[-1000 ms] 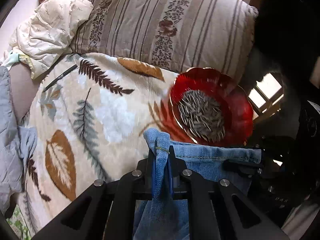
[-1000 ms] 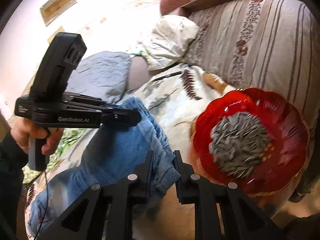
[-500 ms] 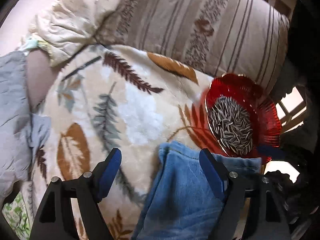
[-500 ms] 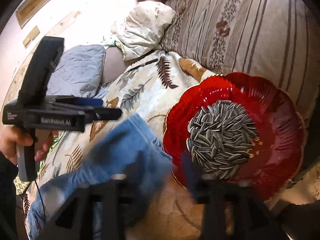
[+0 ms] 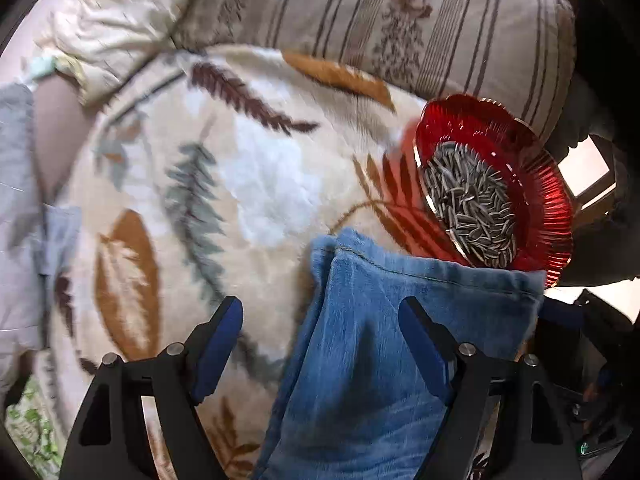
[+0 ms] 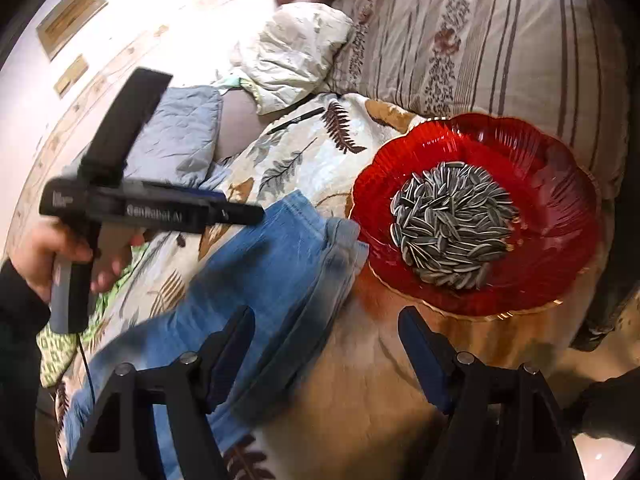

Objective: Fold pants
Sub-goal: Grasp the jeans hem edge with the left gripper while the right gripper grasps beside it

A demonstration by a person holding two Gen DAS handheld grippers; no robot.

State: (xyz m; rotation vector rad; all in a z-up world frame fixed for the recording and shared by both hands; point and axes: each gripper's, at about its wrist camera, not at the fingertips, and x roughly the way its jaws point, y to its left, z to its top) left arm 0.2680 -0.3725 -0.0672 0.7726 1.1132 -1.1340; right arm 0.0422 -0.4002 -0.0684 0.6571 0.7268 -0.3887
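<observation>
Both tongs are wide open and hold nothing. The left gripper [image 5: 320, 344] hangs over the blue jeans [image 5: 372, 344], and its fingers are far apart. The right gripper [image 6: 326, 344] is just the same, with one finger over the jeans [image 6: 256, 280] and one over the bare blanket [image 6: 360, 392].

It looks like one fold is done and the cloth is lying free. The next move is probably to pick new spots on the jeans, close on them, and fold again. The grip should go on the edge of the cloth, away from the dish.

The jeans are soft, light blue denim with a stitched hem. They lie doubled over on the leaf-print blanket [image 5: 248, 184]. In the right view they stretch from 8 o'clock up to the middle. Their top edge sits right beside the red glass dish [image 6: 552, 208] of sunflower seeds [image 6: 452, 224], at 2 o'clock.
</observation>
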